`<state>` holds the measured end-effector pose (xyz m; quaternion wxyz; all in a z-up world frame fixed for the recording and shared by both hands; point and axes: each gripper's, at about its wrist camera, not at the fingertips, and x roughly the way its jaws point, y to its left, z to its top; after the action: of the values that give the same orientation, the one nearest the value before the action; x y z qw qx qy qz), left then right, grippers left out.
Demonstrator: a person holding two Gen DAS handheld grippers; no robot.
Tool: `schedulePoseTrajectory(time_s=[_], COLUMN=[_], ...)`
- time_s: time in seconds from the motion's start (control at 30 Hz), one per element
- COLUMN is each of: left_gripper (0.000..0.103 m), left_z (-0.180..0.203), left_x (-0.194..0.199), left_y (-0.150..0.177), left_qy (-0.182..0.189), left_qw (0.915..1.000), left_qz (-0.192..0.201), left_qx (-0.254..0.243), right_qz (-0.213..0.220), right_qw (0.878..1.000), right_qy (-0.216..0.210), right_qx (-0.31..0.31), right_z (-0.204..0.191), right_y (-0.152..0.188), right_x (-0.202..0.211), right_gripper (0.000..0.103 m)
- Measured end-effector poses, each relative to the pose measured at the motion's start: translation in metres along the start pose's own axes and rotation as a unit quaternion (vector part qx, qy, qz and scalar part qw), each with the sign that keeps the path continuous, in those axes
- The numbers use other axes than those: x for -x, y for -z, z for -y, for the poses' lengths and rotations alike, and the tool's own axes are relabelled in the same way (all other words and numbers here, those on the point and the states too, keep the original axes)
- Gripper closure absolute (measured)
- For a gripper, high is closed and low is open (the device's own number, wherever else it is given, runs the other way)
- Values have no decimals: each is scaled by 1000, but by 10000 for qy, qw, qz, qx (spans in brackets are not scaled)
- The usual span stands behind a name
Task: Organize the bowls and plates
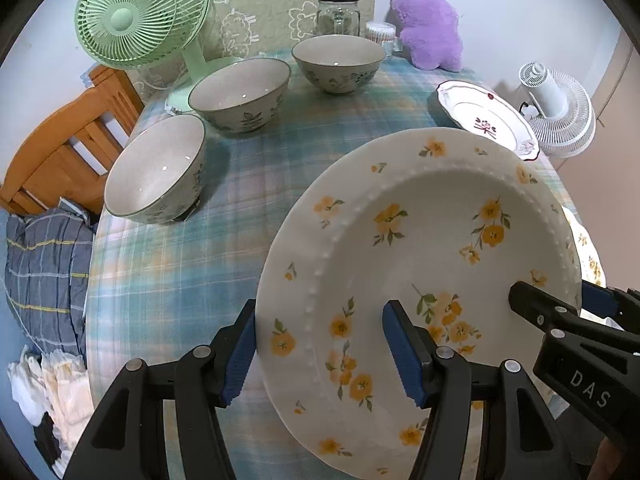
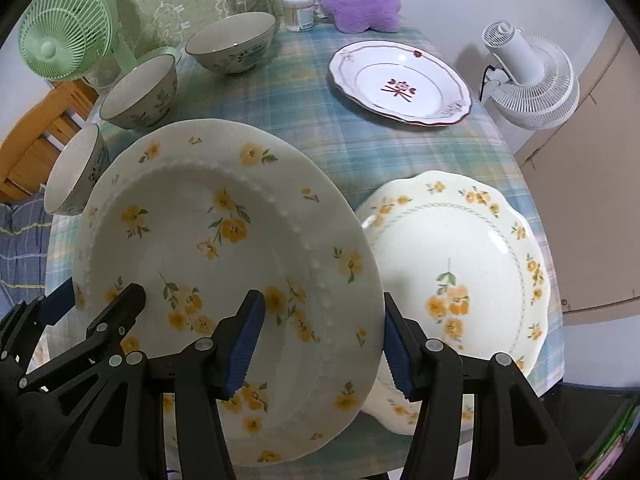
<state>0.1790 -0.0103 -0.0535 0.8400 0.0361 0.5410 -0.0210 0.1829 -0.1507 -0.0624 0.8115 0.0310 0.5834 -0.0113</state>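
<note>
A large white plate with yellow flowers (image 1: 420, 240) (image 2: 192, 240) hangs tilted above the plaid tablecloth, held from both sides. My left gripper (image 1: 320, 356) is shut on its left rim, one blue pad outside the edge and one inside. My right gripper (image 2: 320, 348) is shut on the right rim in the same way, and it shows at the right of the left wrist view (image 1: 556, 300). A scalloped yellow-flower plate (image 2: 460, 264) lies just right of the held one. A red-patterned plate (image 2: 400, 84) lies farther back. Three grey floral bowls (image 1: 156, 168) (image 1: 240, 92) (image 1: 338, 60) stand at the left and back.
A green fan (image 1: 132, 12) stands at the back left and a white fan (image 2: 528, 76) at the table's right edge. A glass jar (image 1: 338, 12), a cotton-swab tub (image 1: 380, 34) and a purple plush (image 1: 428, 24) line the back. A wooden chair (image 1: 60, 152) stands left of the table.
</note>
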Motion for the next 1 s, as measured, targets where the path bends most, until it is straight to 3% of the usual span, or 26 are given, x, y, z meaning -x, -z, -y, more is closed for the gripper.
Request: schedulePoseTrajectory(time_s=[1.0], left_gripper=[41], left_z=[155], left_x=[-15], left_y=[-12], left_qy=[213], left_qw=[9995], left_qz=[-212], left_qx=[122], right_qz=[-150], right_qw=[9998], right_qy=[114], right_qx=[29], right_z=[158], right_y=[-17], right_x=[5], right_gripper=[43])
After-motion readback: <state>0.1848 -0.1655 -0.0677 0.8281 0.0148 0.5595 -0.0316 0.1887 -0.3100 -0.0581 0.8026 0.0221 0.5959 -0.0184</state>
